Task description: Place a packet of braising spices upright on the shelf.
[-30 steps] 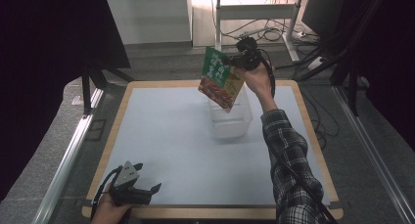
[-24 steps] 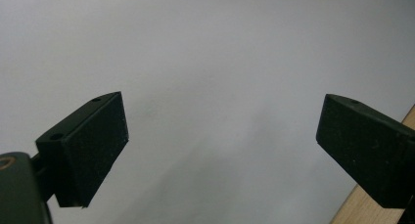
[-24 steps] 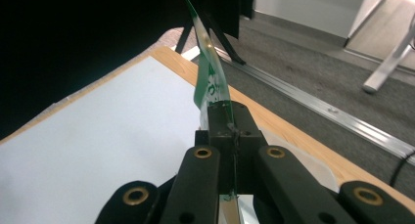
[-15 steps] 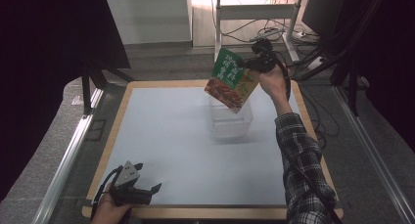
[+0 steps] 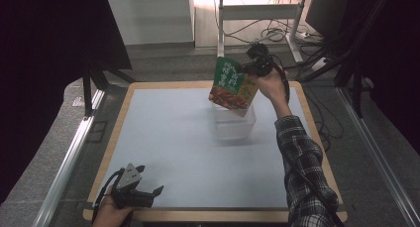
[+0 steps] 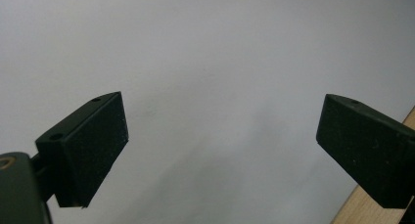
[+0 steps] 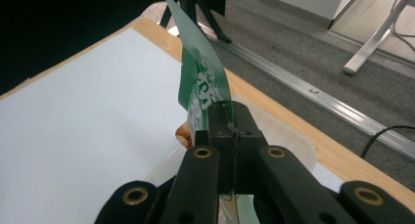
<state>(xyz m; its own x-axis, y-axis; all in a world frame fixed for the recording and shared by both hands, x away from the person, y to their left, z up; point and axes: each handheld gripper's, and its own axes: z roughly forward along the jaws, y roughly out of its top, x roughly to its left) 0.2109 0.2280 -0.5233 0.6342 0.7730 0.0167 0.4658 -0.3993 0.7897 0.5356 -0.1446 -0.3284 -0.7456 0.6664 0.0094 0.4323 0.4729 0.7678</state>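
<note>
A green food packet (image 5: 231, 84) with a red-brown picture hangs in the air above a clear plastic tub (image 5: 234, 122) on the pale table mat. My right gripper (image 5: 247, 68) is shut on the packet's top right edge. In the right gripper view the thin green packet (image 7: 201, 82) stands edge-on, pinched between the closed jaws of the right gripper (image 7: 228, 117), with the tub's rim (image 7: 293, 136) below. My left gripper (image 5: 148, 193) rests at the table's near left edge, open and holding nothing. In the left gripper view the left gripper (image 6: 222, 136) has its jaws wide apart over bare mat.
The table (image 5: 168, 138) has a wooden border (image 5: 213, 214) around a pale mat. Metal rails (image 5: 69, 157) run along both sides. Cables and desk legs (image 5: 277, 33) lie on the floor beyond the far edge. A plaid sleeve (image 5: 302, 172) crosses the right side.
The right gripper has carried the packet rightward and slightly up, keeping it above the tub. The left gripper has stayed where it was.
</note>
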